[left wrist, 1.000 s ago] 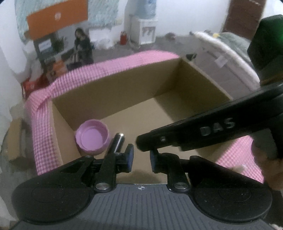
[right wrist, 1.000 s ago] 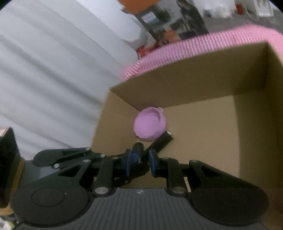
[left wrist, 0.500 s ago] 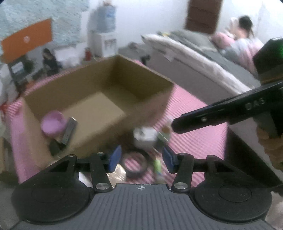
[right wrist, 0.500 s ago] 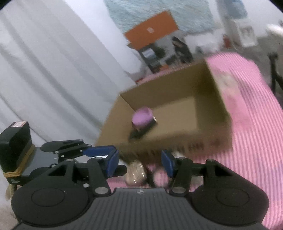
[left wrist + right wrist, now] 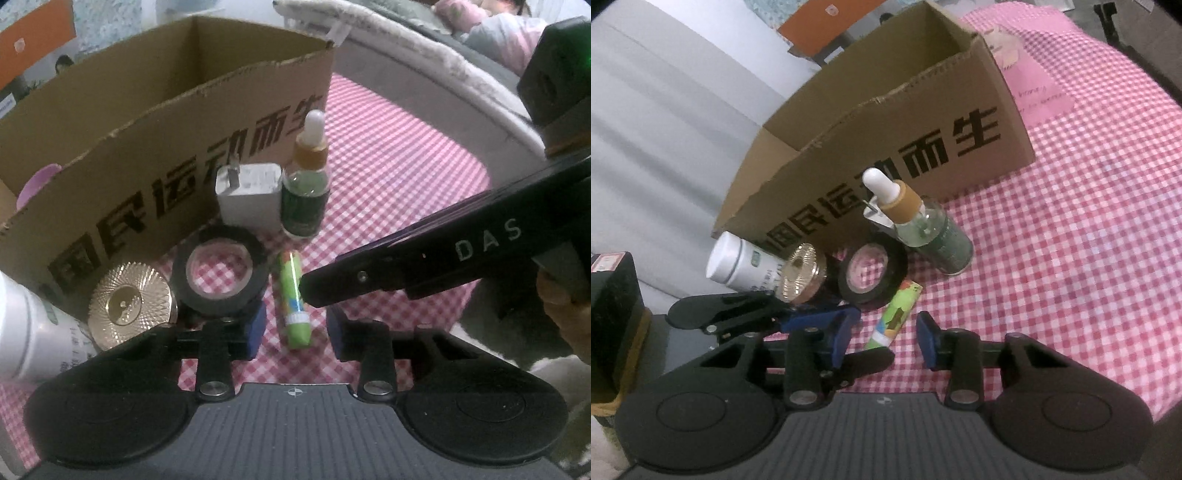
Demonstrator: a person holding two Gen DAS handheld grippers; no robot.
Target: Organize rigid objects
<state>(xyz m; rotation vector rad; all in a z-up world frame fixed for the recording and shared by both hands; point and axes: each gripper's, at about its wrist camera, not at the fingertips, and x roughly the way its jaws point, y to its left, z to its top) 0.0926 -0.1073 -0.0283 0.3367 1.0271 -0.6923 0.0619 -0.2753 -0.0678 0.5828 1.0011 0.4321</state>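
A green tube (image 5: 293, 295) (image 5: 899, 308) lies on the pink checked cloth in front of the cardboard box (image 5: 166, 147) (image 5: 886, 129). My left gripper (image 5: 295, 328) straddles the tube's near end; its jaws are closing with gaps on both sides. My right gripper (image 5: 884, 338) comes at the same tube from the other side, jaws also closing, pads clear of it. The right gripper's black finger (image 5: 406, 266) ends just right of the tube. A pink cup (image 5: 37, 181) shows inside the box.
Along the box front stand a dropper bottle (image 5: 304, 192) (image 5: 931, 236), a white charger (image 5: 247, 195), a black tape roll (image 5: 219, 269) (image 5: 871, 273), a gold-lidded jar (image 5: 131, 302) (image 5: 801, 273) and a white bottle (image 5: 29, 332) (image 5: 738, 266). Checked cloth (image 5: 1071, 258) stretches right.
Both grippers left the inside of the box, where a black item now lies by the pink cup, and came down to the objects in front. Both went from shut to open.
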